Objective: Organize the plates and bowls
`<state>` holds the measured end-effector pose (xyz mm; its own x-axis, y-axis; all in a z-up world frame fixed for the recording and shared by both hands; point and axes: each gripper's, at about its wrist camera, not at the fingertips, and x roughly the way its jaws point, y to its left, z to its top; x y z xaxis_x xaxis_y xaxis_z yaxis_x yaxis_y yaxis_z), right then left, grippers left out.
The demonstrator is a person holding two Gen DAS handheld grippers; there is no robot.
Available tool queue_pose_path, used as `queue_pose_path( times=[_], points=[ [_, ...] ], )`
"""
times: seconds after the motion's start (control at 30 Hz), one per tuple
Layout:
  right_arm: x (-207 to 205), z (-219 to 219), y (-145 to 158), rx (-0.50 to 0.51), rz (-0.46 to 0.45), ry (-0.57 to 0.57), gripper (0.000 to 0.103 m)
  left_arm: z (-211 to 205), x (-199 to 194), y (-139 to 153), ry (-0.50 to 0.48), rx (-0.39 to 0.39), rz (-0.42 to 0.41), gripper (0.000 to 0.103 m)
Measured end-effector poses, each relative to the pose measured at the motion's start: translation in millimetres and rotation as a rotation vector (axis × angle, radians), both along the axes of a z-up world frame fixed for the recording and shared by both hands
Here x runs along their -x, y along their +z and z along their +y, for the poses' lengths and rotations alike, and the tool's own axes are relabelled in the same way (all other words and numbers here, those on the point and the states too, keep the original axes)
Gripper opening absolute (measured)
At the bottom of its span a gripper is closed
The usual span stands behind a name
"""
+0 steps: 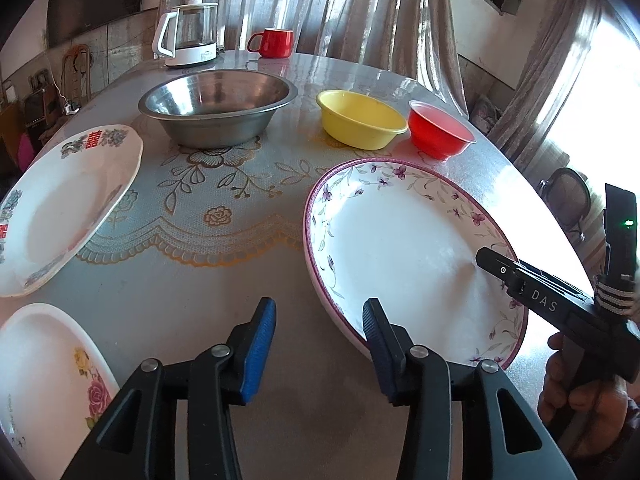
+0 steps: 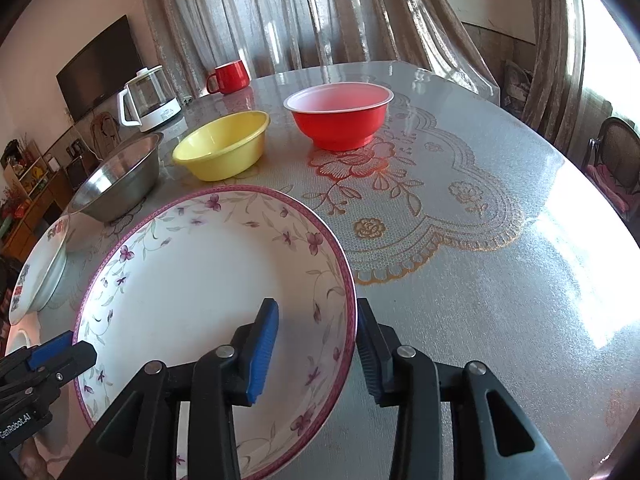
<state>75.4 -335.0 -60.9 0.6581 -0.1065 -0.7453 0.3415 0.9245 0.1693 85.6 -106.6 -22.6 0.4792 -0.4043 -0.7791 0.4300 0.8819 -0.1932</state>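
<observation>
The purple-flowered plate [image 2: 208,292] lies flat on the table [image 2: 460,300], near the front edge, with the yellow bowl [image 2: 222,150] and the red bowl [image 2: 338,118] beyond it and the steel bowl [image 2: 120,182] to the far left.

The right gripper [image 2: 316,344] straddles the plate's right rim: its left blue pad hangs over the plate's inside, its right pad stands outside the rim, and the jaws are apart with a clear gap on both sides of the rim, so nothing is clamped. Whether the outer pad brushes the rim's underside is hidden by the plate's edge.

In the left wrist view the left gripper [image 1: 320,340] has its jaws apart as well, with bare table between them; its right finger overlaps the plate's [image 1: 408,248] near-left rim in the picture, but contact cannot be judged.

Left of it sit two more white plates, both cut off by the frame: one with red characters and grey-green decoration [image 1: 68,204], farther back, and one with a pink rose [image 1: 48,368] at the near left. The right wrist view shows only a sliver of the first.

A hand [image 1: 572,392] holding the right gripper is partly cut off at the right edge of the left view.

At the far edge stand a glass kettle [image 1: 190,34] and a red mug [image 1: 274,43], in front of pale curtains [image 2: 320,12]. A dark screen [image 2: 100,64] hangs on the left wall; the shelves below it are too small to make out.
</observation>
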Motion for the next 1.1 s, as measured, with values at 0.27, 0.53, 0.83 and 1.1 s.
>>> queue_pose_path(
  times=[0.27, 0.53, 0.83, 1.1],
  points=[
    [17, -1, 17, 0.02, -0.05, -0.059, 0.048, 27, 9, 9, 0.025, 0.046, 0.005, 0.057],
    [16, 28, 47, 0.028, -0.14, 0.032, 0.057, 68, 17, 33, 0.141, 0.066, -0.108, 0.073],
    [-9, 90, 53, -0.04, -0.146, 0.24, 0.058, 121, 23, 45, 0.297, 0.016, -0.208, 0.076],
    [-42, 145, 49, -0.183, -0.11, 0.418, 0.058, 168, 26, 44, 0.415, -0.029, -0.255, 0.076]
  ],
)
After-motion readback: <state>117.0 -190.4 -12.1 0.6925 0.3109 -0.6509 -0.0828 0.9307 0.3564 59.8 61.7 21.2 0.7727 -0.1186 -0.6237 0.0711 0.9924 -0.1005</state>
